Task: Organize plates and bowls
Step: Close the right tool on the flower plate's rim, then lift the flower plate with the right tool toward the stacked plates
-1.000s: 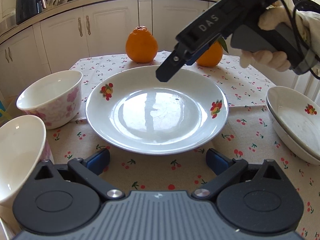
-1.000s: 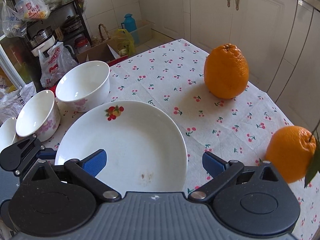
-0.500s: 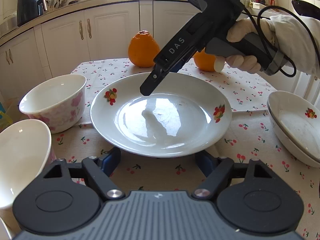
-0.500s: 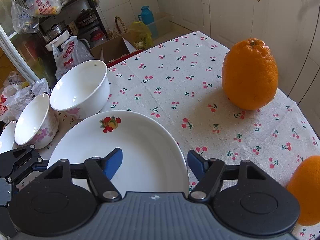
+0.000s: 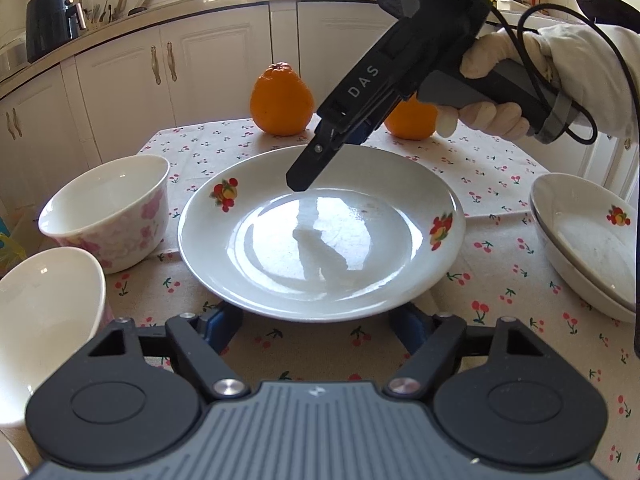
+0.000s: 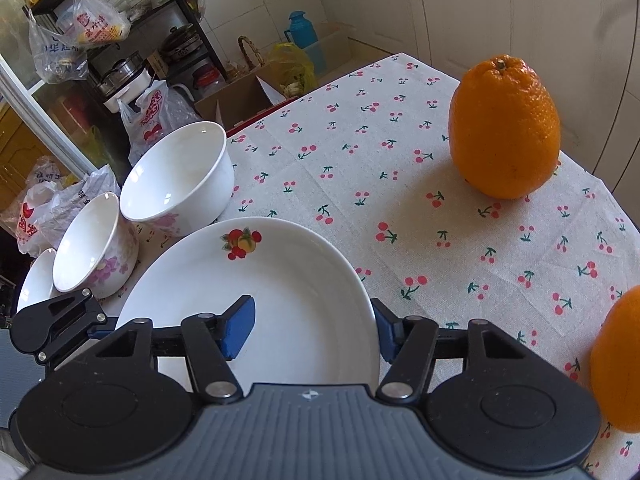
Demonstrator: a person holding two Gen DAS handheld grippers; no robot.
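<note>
Two grippers meet at one white plate [image 5: 320,236] printed with fruit, which sits near the middle of the surface [image 5: 500,280] on a cherry-print cloth. Nearest in the left wrist view, the left gripper [image 5: 318,324] has its blue-padded fingers [image 5: 224,326] spread apart at the plate's near rim, one at each side of the rim's near arc and low against the cloth; whether they touch the plate I cannot tell. Just left of it stands a white bowl [image 5: 44,320], partly cut off by the frame edge, and behind that a second bowl with pink flowers [image 5: 108,212]. At the right edge, well apart from the plate, lies a stack of deep plates [image 5: 588,240] bearing the same fruit print.

Over the plate's far half hangs the right gripper [image 5: 308,172], gripped by a white-gloved hand [image 5: 492,88] and angled down toward the plate's inside. In the right wrist view its fingers [image 6: 240,330] are also apart and straddle the plate's [image 6: 280,280] far rim: one blue pad is over the inner face, the other just outside the rim above the cloth. They are not closed on it. That view shows three bowls in a row past the plate, the third bowl [image 6: 34,280] only partly seen.

Farthest back, two oranges rest on the cloth, the taller orange [image 5: 281,106] left and the other orange [image 5: 412,120] half hidden behind the right gripper.
</note>
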